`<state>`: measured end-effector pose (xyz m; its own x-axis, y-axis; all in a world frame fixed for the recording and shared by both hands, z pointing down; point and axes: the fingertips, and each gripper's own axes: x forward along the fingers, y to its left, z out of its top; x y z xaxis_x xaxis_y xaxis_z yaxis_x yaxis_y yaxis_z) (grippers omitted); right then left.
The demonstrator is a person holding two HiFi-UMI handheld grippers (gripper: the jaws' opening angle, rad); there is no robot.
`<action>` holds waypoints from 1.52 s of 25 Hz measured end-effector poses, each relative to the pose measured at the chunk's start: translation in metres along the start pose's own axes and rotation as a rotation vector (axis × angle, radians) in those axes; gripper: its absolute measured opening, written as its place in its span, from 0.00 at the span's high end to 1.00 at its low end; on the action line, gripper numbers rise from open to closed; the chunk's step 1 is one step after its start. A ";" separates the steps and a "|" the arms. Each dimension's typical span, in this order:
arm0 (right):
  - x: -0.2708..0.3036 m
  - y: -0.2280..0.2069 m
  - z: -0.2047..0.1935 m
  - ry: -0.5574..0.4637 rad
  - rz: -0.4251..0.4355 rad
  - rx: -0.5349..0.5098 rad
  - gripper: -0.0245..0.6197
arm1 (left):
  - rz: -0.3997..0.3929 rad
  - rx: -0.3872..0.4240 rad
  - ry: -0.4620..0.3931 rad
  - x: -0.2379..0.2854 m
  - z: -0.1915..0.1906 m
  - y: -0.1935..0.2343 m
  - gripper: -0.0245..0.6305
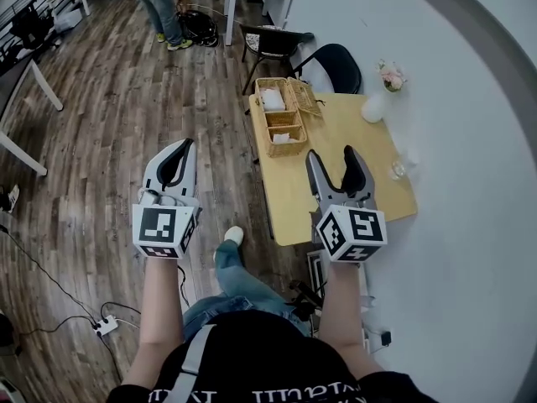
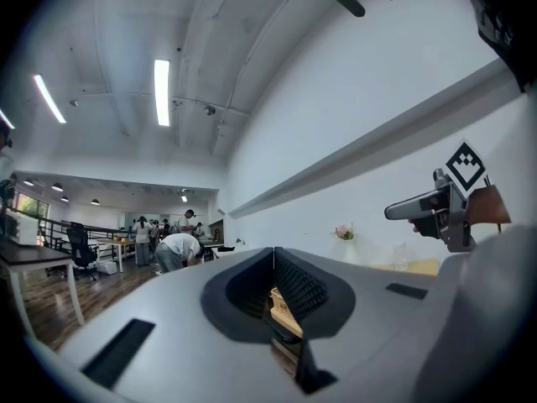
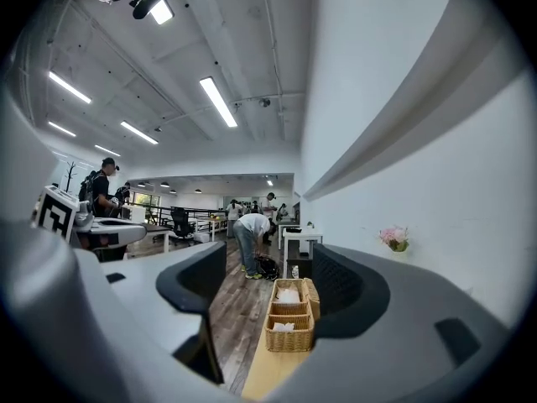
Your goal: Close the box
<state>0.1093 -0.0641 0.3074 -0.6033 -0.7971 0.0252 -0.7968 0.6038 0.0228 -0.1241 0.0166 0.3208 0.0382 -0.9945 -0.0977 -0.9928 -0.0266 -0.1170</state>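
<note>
In the head view, the rectangular woven wicker box (image 1: 280, 117) sits at the far left end of the light wooden counter (image 1: 357, 145). Its hinged wicker lid (image 1: 304, 96) is thrown open to the right. The left gripper (image 1: 179, 159) hangs over the wood-plank floor (image 1: 101, 124), left of the counter. The right gripper (image 1: 332, 161) is above the counter's near part, well short of the box. A white vase of pink flowers (image 1: 379, 97) stands by the wall.

In the left gripper view, the jaws are pressed together with nothing between them.

In the right gripper view, the jaws stand apart and empty. The box lies ahead between them.
</note>
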 end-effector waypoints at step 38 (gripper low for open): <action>0.268 -0.219 -0.262 0.452 -0.290 0.864 0.47 | -0.431 -0.016 0.184 0.346 -0.110 -0.017 0.94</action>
<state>0.1309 -0.4084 0.5712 -0.4565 -0.7269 0.5131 -0.7700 0.0338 -0.6372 -0.1069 -0.3380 0.3975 0.4282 -0.8937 0.1340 -0.8924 -0.4416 -0.0929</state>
